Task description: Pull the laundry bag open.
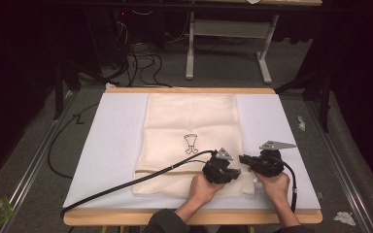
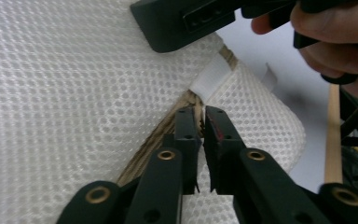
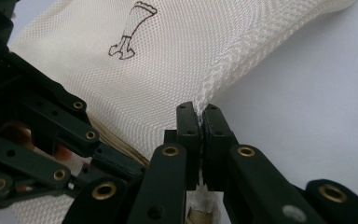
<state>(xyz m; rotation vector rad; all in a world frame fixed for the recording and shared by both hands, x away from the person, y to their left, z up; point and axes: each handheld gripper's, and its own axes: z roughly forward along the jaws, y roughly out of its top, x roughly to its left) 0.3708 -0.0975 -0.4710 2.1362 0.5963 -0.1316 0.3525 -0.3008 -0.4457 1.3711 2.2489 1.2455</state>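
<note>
Left hand-held gripper (image 2: 200, 116) pinches the mesh bag's (image 1: 189, 121) drawstring (image 2: 168, 130); right hand-held gripper (image 3: 199, 114) pinches its side seam; open table (image 1: 111, 145) leftward.

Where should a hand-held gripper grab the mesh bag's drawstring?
Probably at the tan drawstring just beside the white tab near the mesh bag corner, coming in low from the person's side. There the cord bunches up off the flat mesh, so the jaws can close on cord alone. The left hand-held gripper is pinched there.
</note>
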